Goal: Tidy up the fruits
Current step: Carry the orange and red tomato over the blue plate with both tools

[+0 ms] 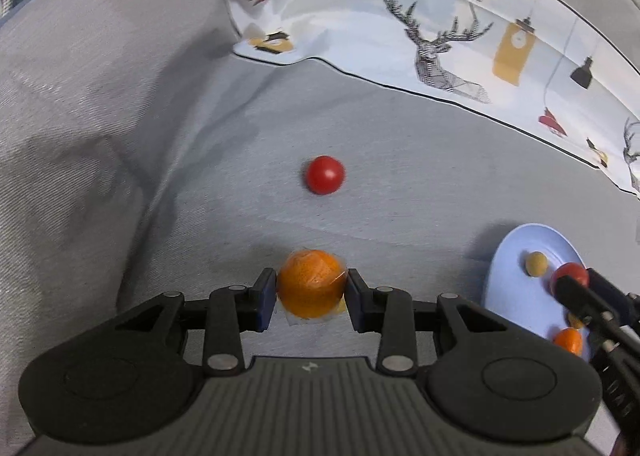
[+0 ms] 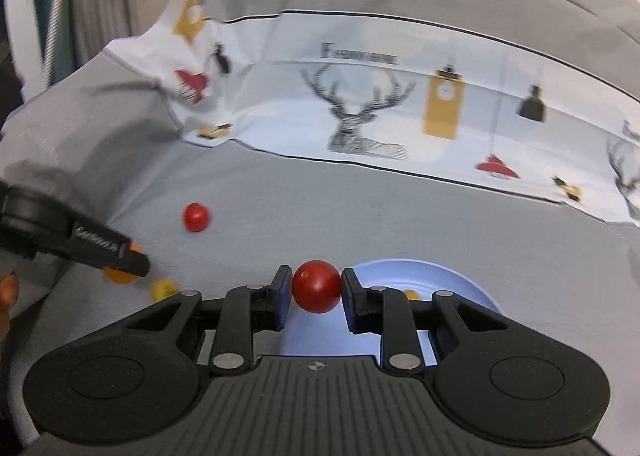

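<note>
- The grey fabric surface (image 1: 400,176) fills both views; it rises in folds on the left, and a white printed cloth (image 1: 440,24) with deer heads, clock towers and lamps lies across it well beyond both grippers.
- The pale blue plate (image 2: 440,276) sits just past the right gripper (image 2: 316,288), partly under its jaws; from the left wrist it lies off to the right of the left gripper (image 1: 311,284).
- The left jaws pinch an orange (image 1: 311,284) that sits in a clear wrapper; it is round, with no long axis to read.
- The right jaws pinch a red tomato (image 2: 317,286) over the plate's near edge; it too is round.
- A second red tomato (image 1: 325,175) lies loose on the fabric, straight ahead of the left jaws and apart from them.
- Only the left wrist view shows what is on the plate: a small tan fruit (image 1: 536,263) and a small orange fruit (image 1: 568,340).
- Only the right wrist view shows a small yellow fruit (image 2: 162,289) on the fabric, to the left of the right jaws and near the left gripper.
</note>
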A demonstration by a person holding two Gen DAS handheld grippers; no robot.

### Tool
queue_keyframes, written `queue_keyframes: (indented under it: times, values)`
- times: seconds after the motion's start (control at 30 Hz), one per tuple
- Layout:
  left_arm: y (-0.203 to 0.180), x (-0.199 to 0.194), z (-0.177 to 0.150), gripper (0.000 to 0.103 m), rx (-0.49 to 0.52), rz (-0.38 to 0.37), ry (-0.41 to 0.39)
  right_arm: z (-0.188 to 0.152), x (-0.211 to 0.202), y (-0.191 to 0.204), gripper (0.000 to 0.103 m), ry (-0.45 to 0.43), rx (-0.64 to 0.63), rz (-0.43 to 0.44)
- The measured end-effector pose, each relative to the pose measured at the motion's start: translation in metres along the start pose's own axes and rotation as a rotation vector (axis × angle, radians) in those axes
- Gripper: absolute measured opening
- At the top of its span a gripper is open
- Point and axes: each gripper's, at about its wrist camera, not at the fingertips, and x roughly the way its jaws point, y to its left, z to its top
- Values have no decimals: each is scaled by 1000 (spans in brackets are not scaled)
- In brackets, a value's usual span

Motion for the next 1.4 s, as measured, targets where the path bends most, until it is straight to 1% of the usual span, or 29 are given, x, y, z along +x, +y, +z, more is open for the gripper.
queue_keyframes:
  times: [0.13, 0.23, 0.67, 0.9, 1.07, 1.17, 1.3, 1.4]
  values:
    - [-10, 1, -1, 40, 22, -5, -11, 1, -5, -21, 28, -6, 61, -20]
    - [-16, 2, -1, 40, 38, -1, -17, -1, -6, -29, 27, -4, 89, -25]
    - [-20, 4, -2, 40, 53, 0, -20, -1, -7, -36, 28, -12, 122, -45]
    - [-32, 4, -6, 40, 63, -20, -28, -2, -7, -47, 28, -12, 143, -70]
    - [-41, 1, -7, 40, 63, -53, -47, -3, -8, -53, 28, -16, 158, -88]
    - [-46, -1, -8, 40, 63, -86, -66, -3, -8, -60, 28, -17, 178, -105]
    - [-54, -6, -9, 40, 76, -140, -91, -5, -9, -74, 28, -20, 216, -165]
    - [-63, -7, -11, 40, 100, -205, -93, -8, -9, -89, 28, -5, 272, -212]
